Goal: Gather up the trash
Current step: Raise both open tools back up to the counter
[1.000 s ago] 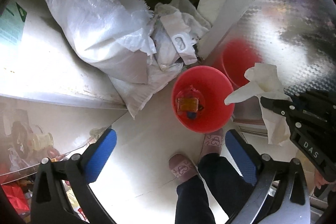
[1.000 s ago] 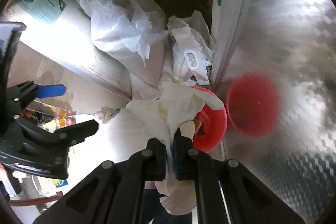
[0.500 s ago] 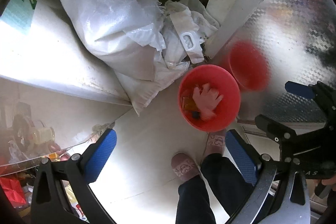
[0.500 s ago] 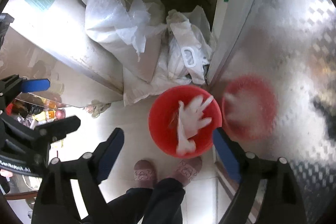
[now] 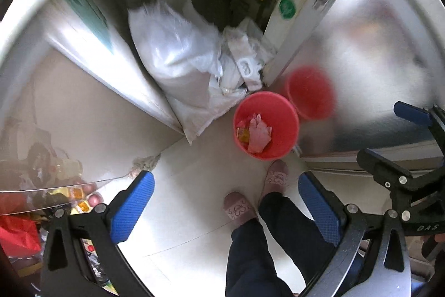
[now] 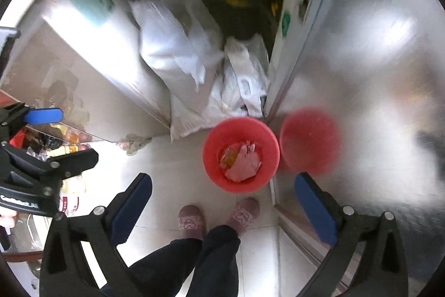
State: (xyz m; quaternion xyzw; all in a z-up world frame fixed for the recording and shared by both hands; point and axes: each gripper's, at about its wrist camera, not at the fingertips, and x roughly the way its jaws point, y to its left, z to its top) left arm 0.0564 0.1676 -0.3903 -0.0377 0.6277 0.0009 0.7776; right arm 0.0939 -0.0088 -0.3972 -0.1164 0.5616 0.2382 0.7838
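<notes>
A red bin [image 5: 266, 105] stands on the floor by a metal door. Inside it lie a crumpled white tissue [image 5: 258, 132] and an orange wrapper [image 5: 242, 134]. The bin [image 6: 240, 130], tissue [image 6: 244, 161] and wrapper [image 6: 228, 156] also show in the right wrist view. My left gripper [image 5: 225, 205] is open and empty, high above the floor, short of the bin. My right gripper [image 6: 222, 202] is open and empty, above and just short of the bin. Each gripper shows at the edge of the other's view.
White sacks and bags [image 5: 183, 57] are piled in the corner behind the bin. A shiny metal door [image 5: 370, 66] on the right reflects the bin. The person's slippered feet [image 6: 217, 216] stand just before the bin. A cluttered glass table [image 5: 41, 194] is at the left.
My right gripper opened and dropped the tissue into the red bin. Both grippers have since risen away from the bin, which looks smaller now.
</notes>
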